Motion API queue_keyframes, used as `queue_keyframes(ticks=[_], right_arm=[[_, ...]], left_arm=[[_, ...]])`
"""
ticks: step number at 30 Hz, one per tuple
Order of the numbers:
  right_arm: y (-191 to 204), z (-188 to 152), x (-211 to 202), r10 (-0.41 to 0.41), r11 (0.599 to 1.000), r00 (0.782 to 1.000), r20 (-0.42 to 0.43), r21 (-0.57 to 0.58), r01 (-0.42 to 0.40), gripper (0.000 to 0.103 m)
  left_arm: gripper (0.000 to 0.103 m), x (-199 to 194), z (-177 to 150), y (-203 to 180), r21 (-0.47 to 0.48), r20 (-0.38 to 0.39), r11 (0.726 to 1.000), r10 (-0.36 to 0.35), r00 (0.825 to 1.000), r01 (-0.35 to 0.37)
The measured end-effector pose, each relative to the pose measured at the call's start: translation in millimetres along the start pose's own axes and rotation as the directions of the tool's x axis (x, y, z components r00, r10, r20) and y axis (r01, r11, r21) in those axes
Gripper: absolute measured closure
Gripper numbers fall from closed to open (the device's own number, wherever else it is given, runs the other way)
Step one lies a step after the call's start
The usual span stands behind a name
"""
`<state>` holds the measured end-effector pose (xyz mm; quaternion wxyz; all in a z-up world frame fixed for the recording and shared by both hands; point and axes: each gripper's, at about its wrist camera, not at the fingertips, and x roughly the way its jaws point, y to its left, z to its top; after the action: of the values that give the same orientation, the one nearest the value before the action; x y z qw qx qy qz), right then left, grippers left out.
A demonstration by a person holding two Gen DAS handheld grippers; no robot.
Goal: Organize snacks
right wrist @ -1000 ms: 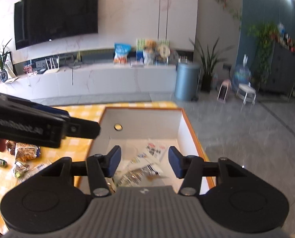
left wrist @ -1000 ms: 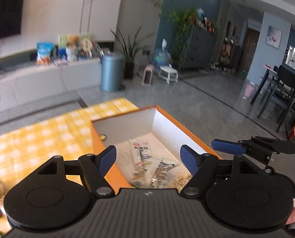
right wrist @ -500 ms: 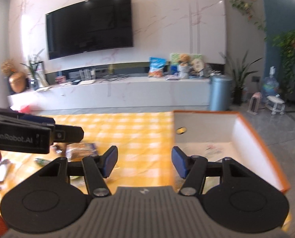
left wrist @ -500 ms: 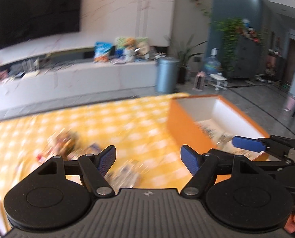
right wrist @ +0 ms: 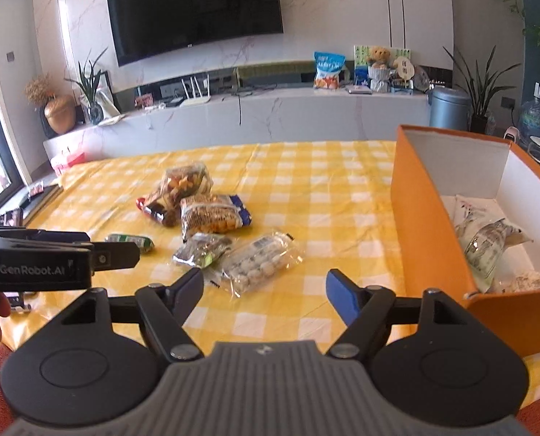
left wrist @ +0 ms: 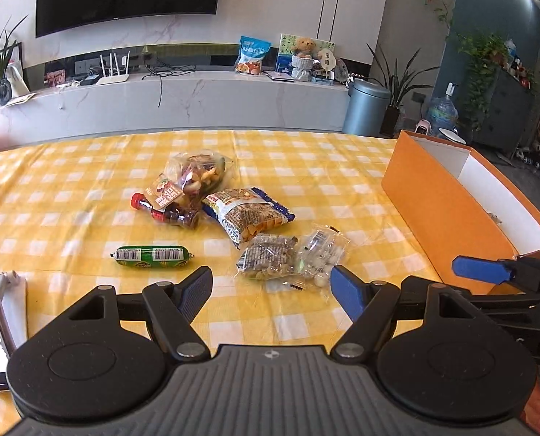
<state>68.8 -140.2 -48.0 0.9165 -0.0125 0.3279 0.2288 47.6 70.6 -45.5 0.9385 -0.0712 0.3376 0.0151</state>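
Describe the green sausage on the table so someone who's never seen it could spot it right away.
Start at the yellow checked tablecloth, then the cluster of snack packets left of the orange box. The green sausage lies alone at the pile's near-left edge: the only green, tube-shaped item.

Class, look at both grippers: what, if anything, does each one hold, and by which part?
Nothing. The left gripper is open and empty; the right gripper is opening, with nothing between its jaws.
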Motion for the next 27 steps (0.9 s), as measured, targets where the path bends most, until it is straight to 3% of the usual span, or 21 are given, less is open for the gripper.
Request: queue_keyframes(ticks=[9,17,27], right_arm=[[1.0,-1.9,40.5,-0.008,1.0,0.996,-0.094,-0.002,0.007,0.03],[-10.2,-3.0,73.5,-0.071,0.997,0.987,-0.141,-0.01,0.071,0.03],[-30.6,2.4,102.5,-0.077,0.996,0.981,-0.179,0.027,0.083,0.03]], left_arm=[[0.016,27.0,-6.8,10.4,-0.033,-0.03,0.999,-0.04,0.999,0.039],[0.015,63.7,-8.6,1.7,0.117,-0.054,0.992,-0.044,0.998,0.05],[0.013,103.3,-3.6,-11.7,0.326,-0.094,0.945,0.005,0.996,0.026]])
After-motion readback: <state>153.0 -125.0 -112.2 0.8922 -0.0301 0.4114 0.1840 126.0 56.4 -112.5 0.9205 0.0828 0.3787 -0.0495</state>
